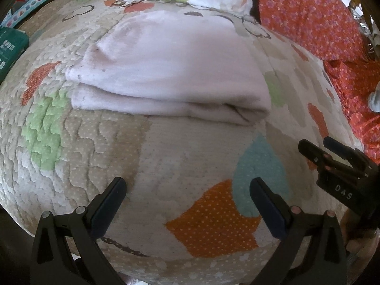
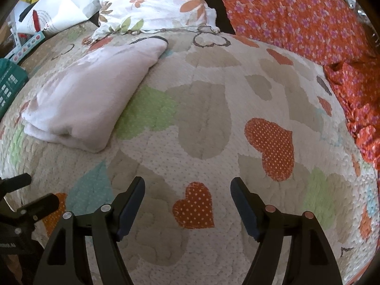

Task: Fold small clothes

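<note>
A pale pink garment (image 1: 171, 71) lies folded in a thick flat stack on the quilted bedspread (image 1: 180, 156). In the right wrist view the same folded garment (image 2: 90, 99) sits at the upper left. My left gripper (image 1: 188, 187) hangs open over the quilt, a short way in front of the stack's near fold, with nothing between its fingers. My right gripper (image 2: 187, 187) is open too, over a small orange heart patch, well to the right of the garment and holding nothing. The right gripper (image 1: 315, 143) shows at the right edge of the left wrist view.
An orange flowered cloth (image 2: 308, 14) lies bunched along the right side of the bed. A white flowered pillow (image 2: 152, 2) sits at the back. A teal box (image 1: 9, 47) and papers (image 2: 57, 4) lie at the left edge.
</note>
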